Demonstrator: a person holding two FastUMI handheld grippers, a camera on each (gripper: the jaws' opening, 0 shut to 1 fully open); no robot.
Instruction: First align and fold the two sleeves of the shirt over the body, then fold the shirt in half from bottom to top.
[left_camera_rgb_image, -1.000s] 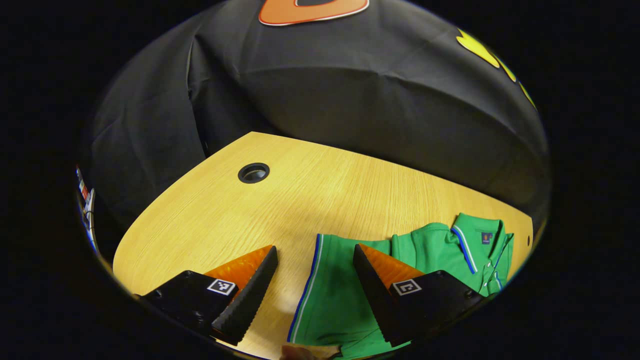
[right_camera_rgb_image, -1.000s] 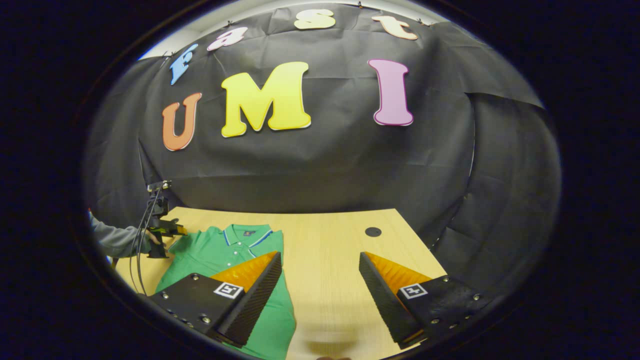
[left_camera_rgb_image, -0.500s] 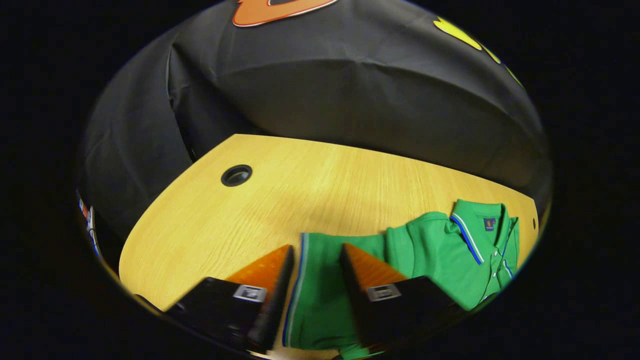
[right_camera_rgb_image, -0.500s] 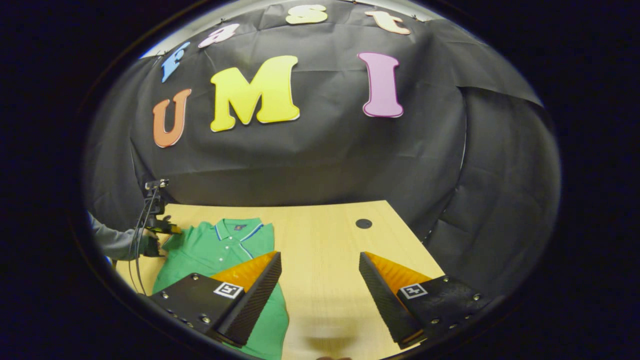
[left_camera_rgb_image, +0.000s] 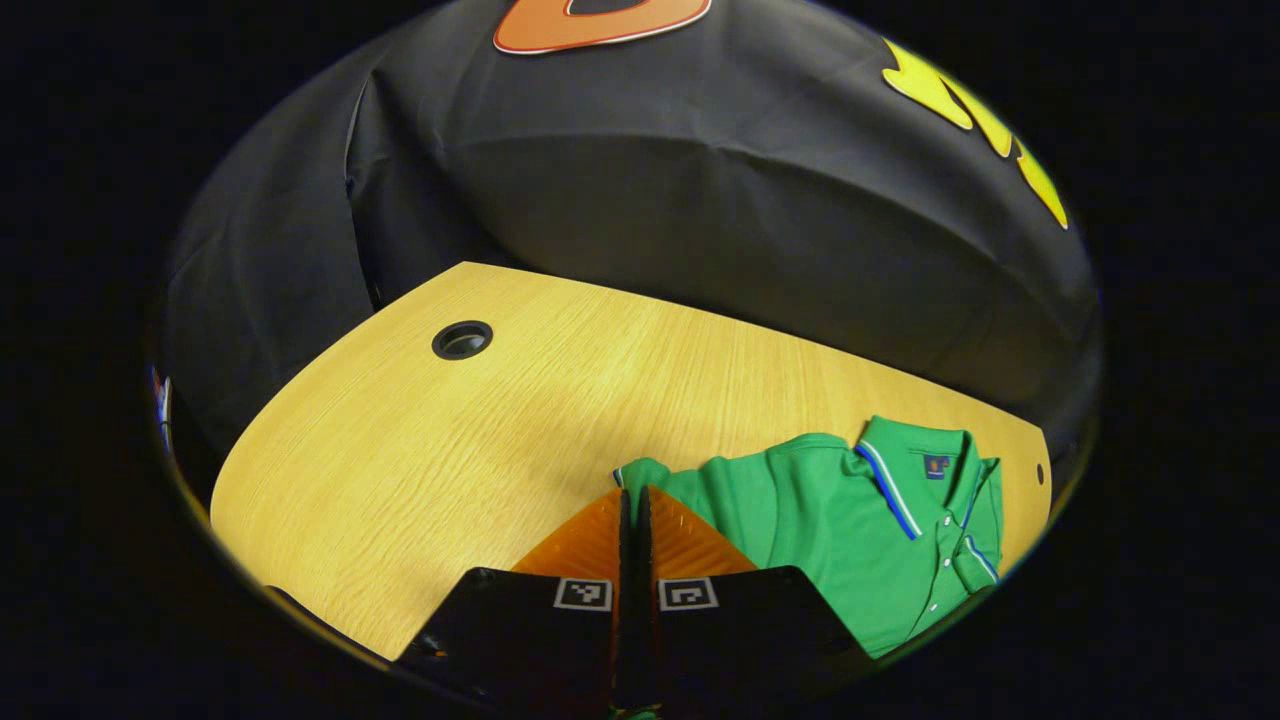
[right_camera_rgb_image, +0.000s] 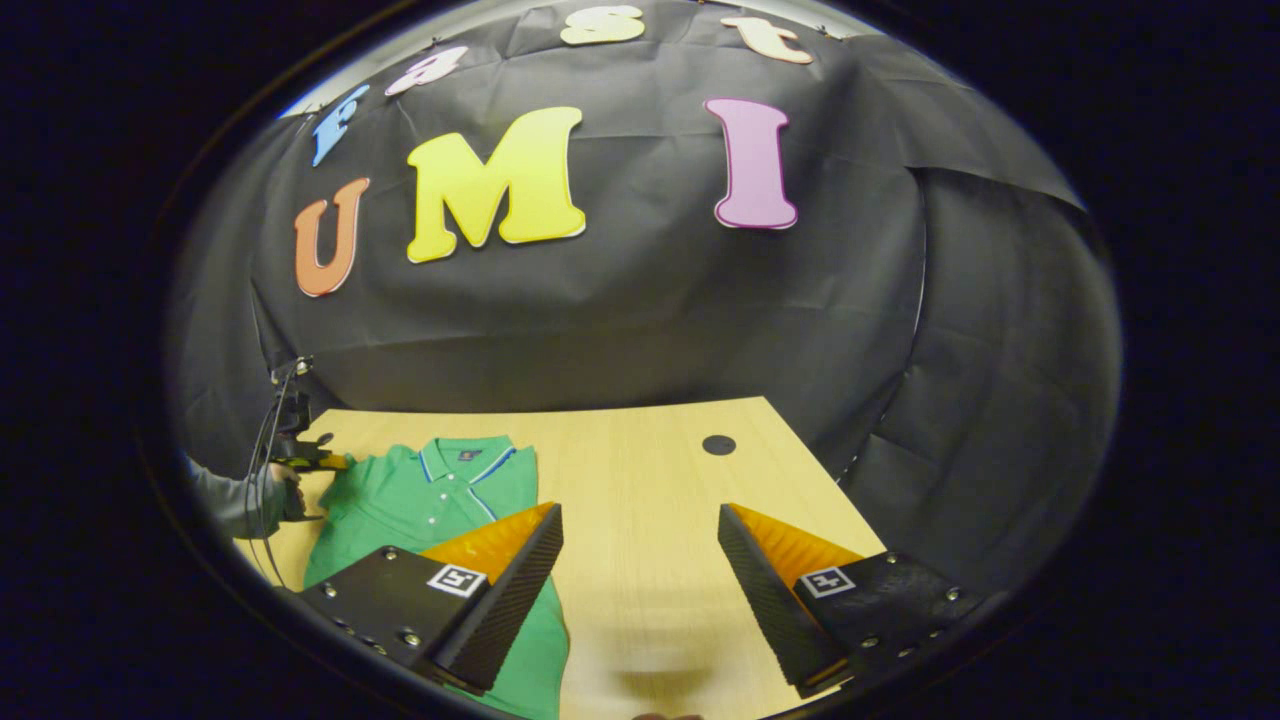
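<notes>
Our left hand-held gripper (left_camera_rgb_image: 634, 500) has its fingers pressed together on the cuff end of the left sleeve (left_camera_rgb_image: 645, 474) of the green polo shirt (left_camera_rgb_image: 830, 525); a bit of green fabric shows right at the tips, so we read it as pinching the sleeve, with the cloth bunched up there off the surface (left_camera_rgb_image: 480, 440). From the right gripper view we see that same gripper farther off, held by a sleeved hand (right_camera_rgb_image: 262, 500) at the shirt's shoulder edge. Our right hand-held gripper (right_camera_rgb_image: 640, 545) is spread wide, holding nothing, hovering over bare surface just beside the shirt's right flank. The shirt lies face up, collar (right_camera_rgb_image: 467, 462) toward the booth wall, on the left half of the surface as the right gripper view shows it. Progress, as we judge it: very early. First sleeve is gripped but not yet laid over the body; the right sleeve is hidden behind our own finger, so its state is unknown. The bottom-to-top fold hasn't started, since the body runs long toward us. Left to do: carry this sleeve inward onto the chest, repeat on the right, then lift the hem up to the collar.
</notes>
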